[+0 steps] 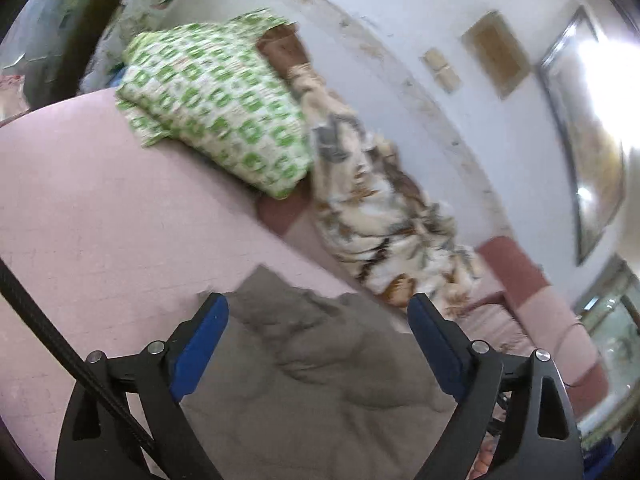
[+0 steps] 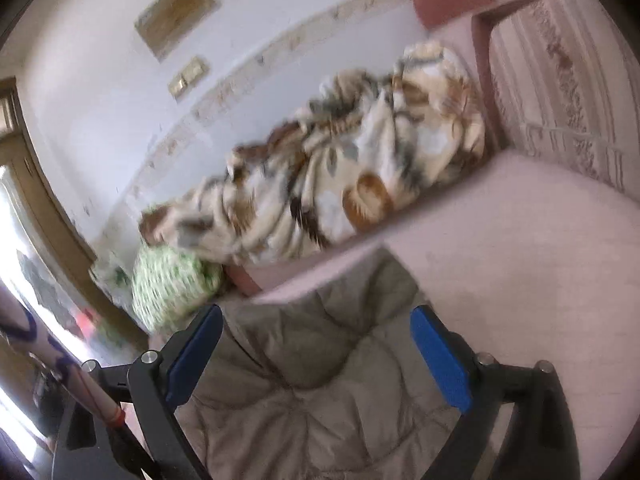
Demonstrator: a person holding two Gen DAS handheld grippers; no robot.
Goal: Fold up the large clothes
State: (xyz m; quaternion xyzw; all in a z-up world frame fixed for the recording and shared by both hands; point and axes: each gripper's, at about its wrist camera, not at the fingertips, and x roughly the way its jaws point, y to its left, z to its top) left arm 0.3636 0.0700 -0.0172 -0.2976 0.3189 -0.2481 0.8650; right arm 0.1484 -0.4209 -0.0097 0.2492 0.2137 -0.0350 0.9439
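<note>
A grey-beige quilted jacket [image 1: 320,372] lies crumpled on the pink bed sheet [image 1: 100,208]. My left gripper [image 1: 318,304] hovers over its far edge, jaws wide apart, blue pads clear of the cloth. In the right wrist view the same jacket [image 2: 316,380] spreads under my right gripper [image 2: 316,314], which also stands open with nothing pinched between its pads. The jacket's lower part is hidden by the gripper bodies in both views.
A green-and-white patterned pillow [image 1: 216,100] sits at the bed's far side. A rumpled cream-and-brown blanket [image 1: 384,216] lies along the white wall, also seen as the blanket [image 2: 340,168]. A pink striped cushion [image 2: 560,92] stands at the bed's end. A window [image 1: 592,148] glares bright.
</note>
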